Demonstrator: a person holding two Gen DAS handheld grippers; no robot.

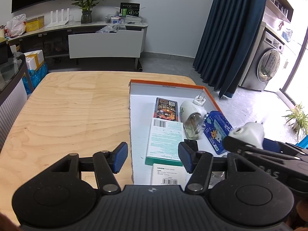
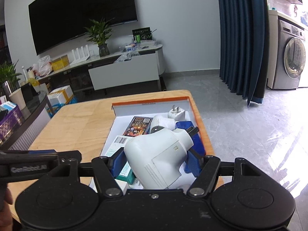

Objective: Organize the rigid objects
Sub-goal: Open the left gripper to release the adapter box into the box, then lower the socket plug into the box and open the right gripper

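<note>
A white plug-in device (image 2: 161, 156) is clamped between the blue pads (image 2: 193, 163) of the right gripper (image 2: 156, 162) and held above the near right part of an orange-rimmed white box (image 2: 196, 115). Its long axis runs from near left to far right, the two plug prongs pointing to the far right. Below and beyond it, the box is seen to hold a dark printed card (image 1: 166, 108), a green-and-white carton (image 1: 165, 140), a second white plug-in unit with a clear liquid bottle (image 1: 192, 123), a small white charger (image 1: 200, 100) at the far right wall, and a blue packet (image 1: 217, 129). The left gripper (image 1: 153, 156) is held over the box's near left edge, its jaws apart and nothing between them. The box rests on the right side of a light plywood table (image 1: 67, 111). A TV cabinet, a potted plant, a dark blue curtain (image 1: 231, 28) and a washing machine (image 1: 267, 65) are noted beyond.
</note>
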